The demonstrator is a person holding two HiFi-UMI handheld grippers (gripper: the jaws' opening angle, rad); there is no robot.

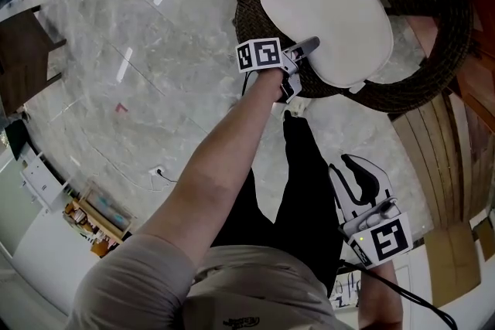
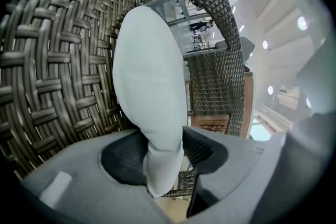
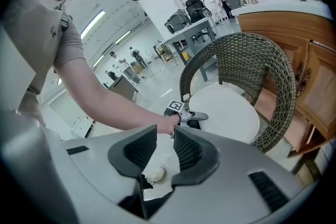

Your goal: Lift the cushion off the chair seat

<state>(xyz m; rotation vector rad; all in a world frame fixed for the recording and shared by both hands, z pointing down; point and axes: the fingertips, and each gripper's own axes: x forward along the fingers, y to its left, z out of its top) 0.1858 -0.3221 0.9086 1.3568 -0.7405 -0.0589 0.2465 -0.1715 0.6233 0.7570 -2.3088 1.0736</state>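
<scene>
1. The white cushion (image 1: 325, 15) lies flat on the seat of the wicker chair (image 1: 441, 50), with its near rim turned toward us.
2. Our left gripper (image 2: 164, 153) is clamped on that rim, one pad against each face of the padding.
3. Our right gripper (image 3: 165, 150) hangs well apart from the chair, its jaws slightly apart with nothing between them.
4. We judge the step in hand to be securing the grip; the lift is not yet begun.
5. The next move calls for a firm pinch and an upward draw clear of the wicker back, since soft padding may slip.
</scene>
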